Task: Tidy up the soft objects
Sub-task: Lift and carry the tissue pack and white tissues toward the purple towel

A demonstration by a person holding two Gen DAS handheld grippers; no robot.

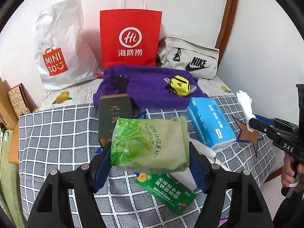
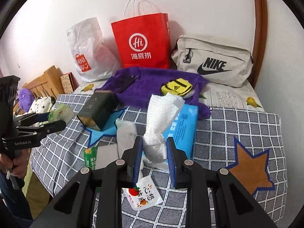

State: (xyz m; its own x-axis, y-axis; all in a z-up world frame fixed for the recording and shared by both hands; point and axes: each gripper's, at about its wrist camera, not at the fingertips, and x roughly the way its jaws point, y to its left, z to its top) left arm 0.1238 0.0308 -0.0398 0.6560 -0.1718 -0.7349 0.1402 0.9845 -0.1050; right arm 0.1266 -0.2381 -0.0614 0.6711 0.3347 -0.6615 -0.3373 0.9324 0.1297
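Nearest my left gripper: a green tissue pack, clamped between the blue pads and held off the checked blanket. Below it lies a flat green packet. My right gripper is closed on a crumpled white tissue, its loose end standing up above the pads. Just behind that tissue sits a blue tissue pack on the blanket; a dark green box lies to its left. Farther off, a purple fleece carries a small yellow pouch. Against the far wall, left to right: white Miniso bag, red paper bag, grey Nike bag.
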